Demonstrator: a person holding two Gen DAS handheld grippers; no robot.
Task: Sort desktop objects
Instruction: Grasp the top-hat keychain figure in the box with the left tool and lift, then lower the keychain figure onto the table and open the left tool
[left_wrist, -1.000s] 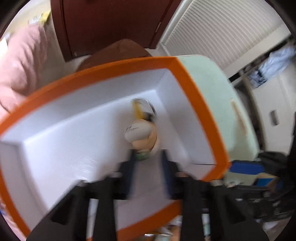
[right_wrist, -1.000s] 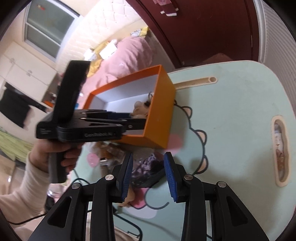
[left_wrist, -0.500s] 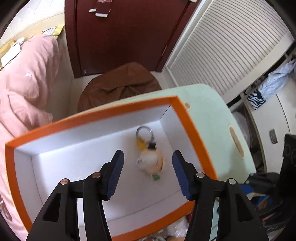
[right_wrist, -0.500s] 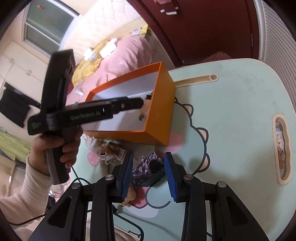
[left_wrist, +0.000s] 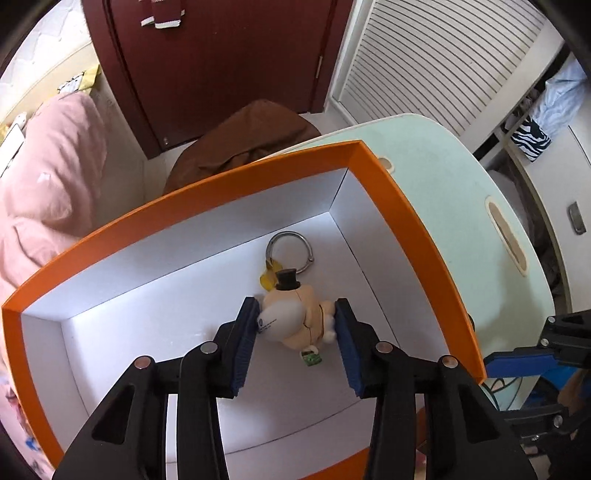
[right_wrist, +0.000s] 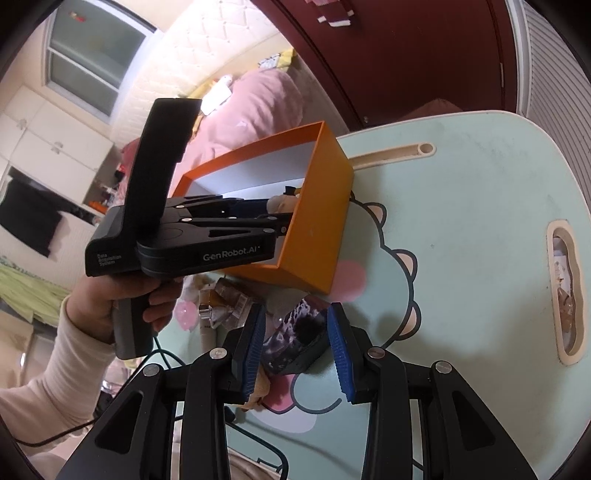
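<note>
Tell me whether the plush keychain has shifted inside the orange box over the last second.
Cannot tell. The plush keychain lies near the orange box's right wall, ring toward the far corner, as before; the camera moved, masking any small shift. The open left gripper flanks it.

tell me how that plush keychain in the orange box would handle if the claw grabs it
The plush keychain looks soft, so it would probably squash between the pads and feel light. Its metal ring hangs on a short link and would likely dangle and swing. Lying flat in the box, it seems unlikely to roll.
</note>
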